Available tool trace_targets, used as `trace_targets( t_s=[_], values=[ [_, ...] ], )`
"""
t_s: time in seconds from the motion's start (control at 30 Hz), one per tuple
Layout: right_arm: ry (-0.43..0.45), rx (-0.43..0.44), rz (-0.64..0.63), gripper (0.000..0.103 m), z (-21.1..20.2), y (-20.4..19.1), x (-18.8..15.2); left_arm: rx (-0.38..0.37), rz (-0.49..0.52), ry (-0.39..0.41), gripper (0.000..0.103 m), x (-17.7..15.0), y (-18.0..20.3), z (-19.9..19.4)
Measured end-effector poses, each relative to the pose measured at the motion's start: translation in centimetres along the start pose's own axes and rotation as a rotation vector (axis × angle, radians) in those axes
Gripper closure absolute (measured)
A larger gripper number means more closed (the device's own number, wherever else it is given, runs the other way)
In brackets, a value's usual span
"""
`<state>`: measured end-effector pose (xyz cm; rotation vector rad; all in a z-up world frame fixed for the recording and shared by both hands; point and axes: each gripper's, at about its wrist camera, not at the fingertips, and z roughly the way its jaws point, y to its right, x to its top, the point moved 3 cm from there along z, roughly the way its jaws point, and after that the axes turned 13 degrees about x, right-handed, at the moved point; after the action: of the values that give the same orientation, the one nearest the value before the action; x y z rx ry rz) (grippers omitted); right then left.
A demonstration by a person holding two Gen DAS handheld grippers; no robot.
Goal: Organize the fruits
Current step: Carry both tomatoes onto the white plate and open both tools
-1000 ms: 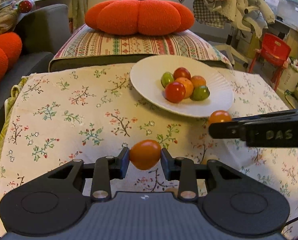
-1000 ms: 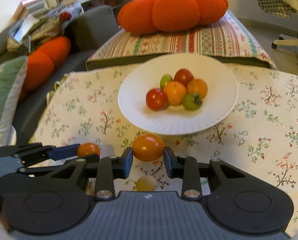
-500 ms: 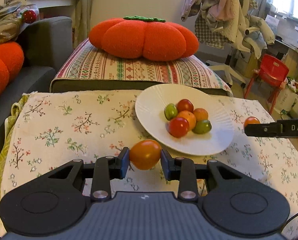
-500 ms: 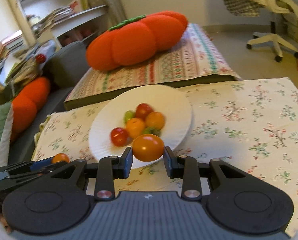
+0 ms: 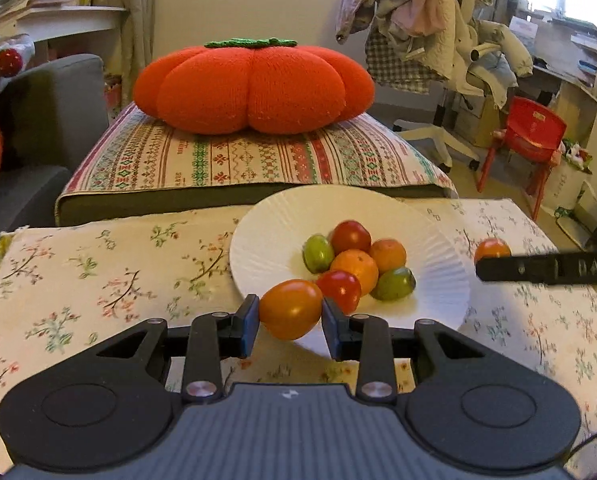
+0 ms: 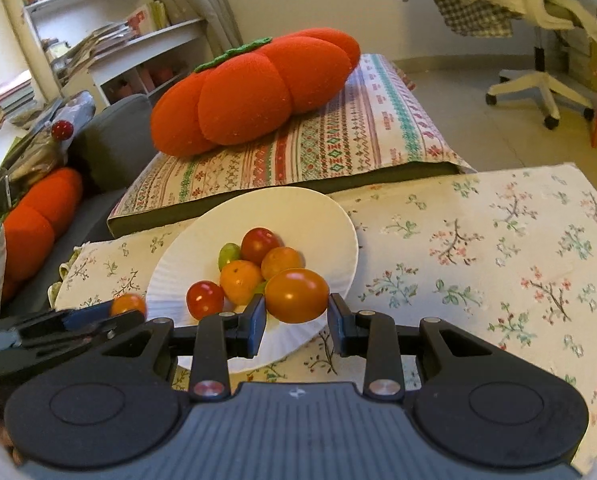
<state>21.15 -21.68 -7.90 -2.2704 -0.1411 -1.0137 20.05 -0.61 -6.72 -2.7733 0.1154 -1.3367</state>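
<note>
A white paper plate (image 5: 270, 240) (image 6: 322, 216) lies on the flowered cloth and holds several small tomatoes (image 5: 354, 266) (image 6: 258, 264), red, orange and green. My left gripper (image 5: 289, 316) is shut on an orange tomato (image 5: 290, 314), held above the plate's near rim. My right gripper (image 6: 296, 314) is shut on another orange tomato (image 6: 297, 295), over the plate's near right edge. From the left wrist the right gripper's finger enters at the right with its tomato (image 5: 491, 249). In the right wrist view the left gripper's tomato (image 6: 127, 305) shows at the plate's left.
Behind the flowered cloth (image 5: 98, 272) lies a striped cushion (image 5: 234, 156) with a big red-orange pumpkin-shaped pillow (image 5: 254, 88) on it. A grey sofa (image 5: 42, 112) stands at the left. A red child's chair (image 5: 534, 136) and an office chair with clothes (image 5: 438, 40) stand at the right.
Both grippers have moved forward and a little up with their tomatoes, from over the cloth to the plate's edges. The plate and cushion appear closer and lower in both views.
</note>
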Motion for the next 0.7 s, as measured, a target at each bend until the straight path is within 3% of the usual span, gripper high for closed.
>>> trace_targets(
  t_s=[0.53, 0.67, 0.7],
  values=[
    [-0.085, -0.018, -0.184, 0.073, 3.2, -2.4, -1.8, -0.043, -0.072, -0.037, 0.088, 1.1, -0.8, 3.3],
    [-0.084, -0.018, -0.198, 0.071, 3.2, -3.2, -1.9, -0.049, -0.072, -0.008, 0.070, 1.1, -1.4, 2.5],
    [-0.076, -0.012, -0.191, 0.071, 3.0, -3.1, -1.7, -0.046, -0.072, -0.005, 0.070, 1.1, -1.6, 2.2]
  ],
)
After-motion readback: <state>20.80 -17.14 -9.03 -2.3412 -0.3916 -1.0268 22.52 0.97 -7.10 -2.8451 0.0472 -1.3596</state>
